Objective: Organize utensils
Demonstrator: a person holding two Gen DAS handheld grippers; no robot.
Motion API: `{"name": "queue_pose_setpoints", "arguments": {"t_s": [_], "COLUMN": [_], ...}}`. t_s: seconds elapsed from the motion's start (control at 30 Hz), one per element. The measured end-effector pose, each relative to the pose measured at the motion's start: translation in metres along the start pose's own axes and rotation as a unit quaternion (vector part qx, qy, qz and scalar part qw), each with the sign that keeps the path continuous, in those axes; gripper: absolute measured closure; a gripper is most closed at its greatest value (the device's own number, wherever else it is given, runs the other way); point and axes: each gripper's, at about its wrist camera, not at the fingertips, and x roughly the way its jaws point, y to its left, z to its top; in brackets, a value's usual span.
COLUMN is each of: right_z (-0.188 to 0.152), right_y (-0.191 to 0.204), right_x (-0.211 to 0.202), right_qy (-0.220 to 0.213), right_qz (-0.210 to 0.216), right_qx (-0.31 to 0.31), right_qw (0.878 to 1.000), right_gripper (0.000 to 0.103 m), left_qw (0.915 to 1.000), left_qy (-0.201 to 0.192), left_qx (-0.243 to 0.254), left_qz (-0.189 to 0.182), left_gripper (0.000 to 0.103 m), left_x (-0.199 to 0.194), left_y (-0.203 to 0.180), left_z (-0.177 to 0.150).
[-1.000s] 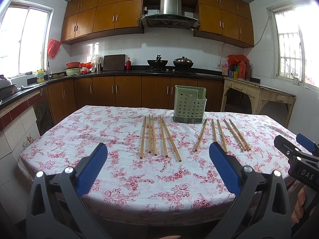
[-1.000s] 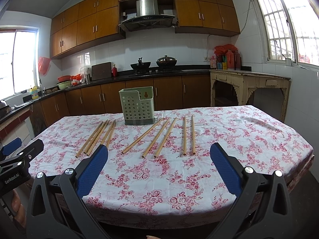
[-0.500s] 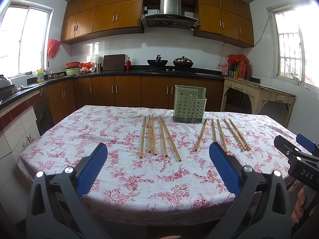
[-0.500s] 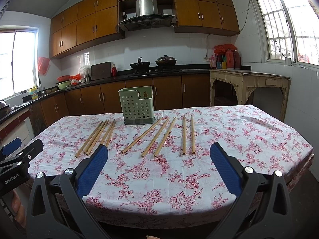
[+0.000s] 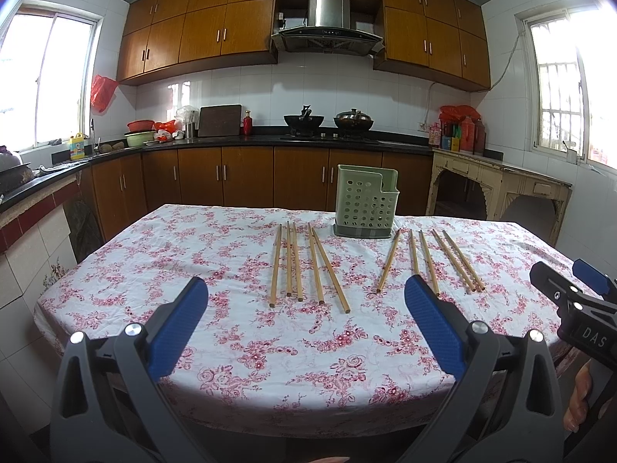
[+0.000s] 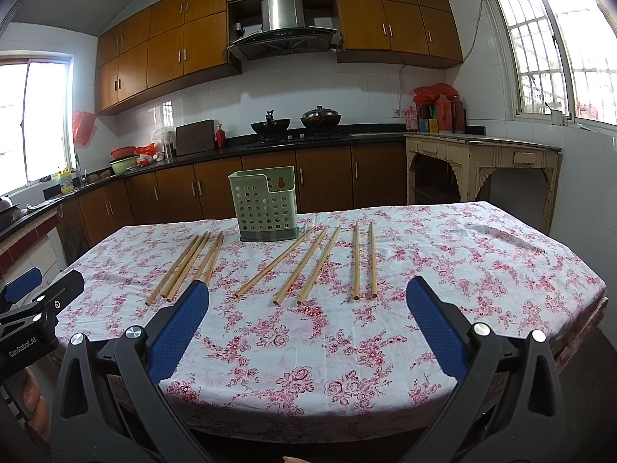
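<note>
ten wooden chopsticks lie flat in two groups of five on the floral-clothed tabletop, just in front of the green perforated utensil holder. both left tongs and right tongs hang wide apart and empty near the tabletop's front edge.

Drifting only a hair with the right gripper, nudging the green holder slightly leftward in view. Shifting nothing else visibly.

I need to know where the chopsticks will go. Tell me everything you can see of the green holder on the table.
The holder is a pale green plastic box, its walls pierced with round holes, standing upright in a darker grey base tray. Its back wall rises higher and has a hanging slot. It looks empty. It stands on the flowered tablecloth at the far side, with chopsticks lying nearby.
</note>
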Motion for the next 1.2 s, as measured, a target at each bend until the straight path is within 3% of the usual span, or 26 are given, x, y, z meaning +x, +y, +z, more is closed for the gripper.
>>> {"name": "queue_pose_setpoints", "arguments": {"t_s": [0.77, 0.9, 1.0, 1.13, 1.2], "right_z": [-0.004, -0.005, -0.001, 0.003, 0.007], "right_y": [-0.002, -0.008, -0.016, -0.036, -0.05], "right_x": [0.006, 0.017, 0.031, 0.069, 0.092], "right_qy": [0.01, 0.029, 0.05, 0.104, 0.138], "right_qz": [-0.002, -0.007, -0.019, -0.039, -0.05], "right_qx": [0.006, 0.017, 0.029, 0.057, 0.077], "right_qw": [1.0, 0.999, 0.998, 0.992, 0.986], "right_gripper": [0.002, 0.002, 0.002, 0.002, 0.002], "left_qw": [1.0, 0.9992, 0.9964, 0.99, 0.9857], "left_qy": [0.009, 0.034, 0.077, 0.127, 0.157], "left_qx": [-0.002, -0.018, -0.034, -0.054, -0.059], "left_qz": [0.002, -0.009, -0.016, -0.028, -0.016], "left_gripper": [0.004, 0.004, 0.004, 0.004, 0.004], "left_x": [0.003, 0.02, 0.037, 0.065, 0.086], "left_y": [0.001, 0.006, 0.013, 0.026, 0.032], "left_z": [-0.001, -0.005, -0.011, -0.016, -0.014]}}
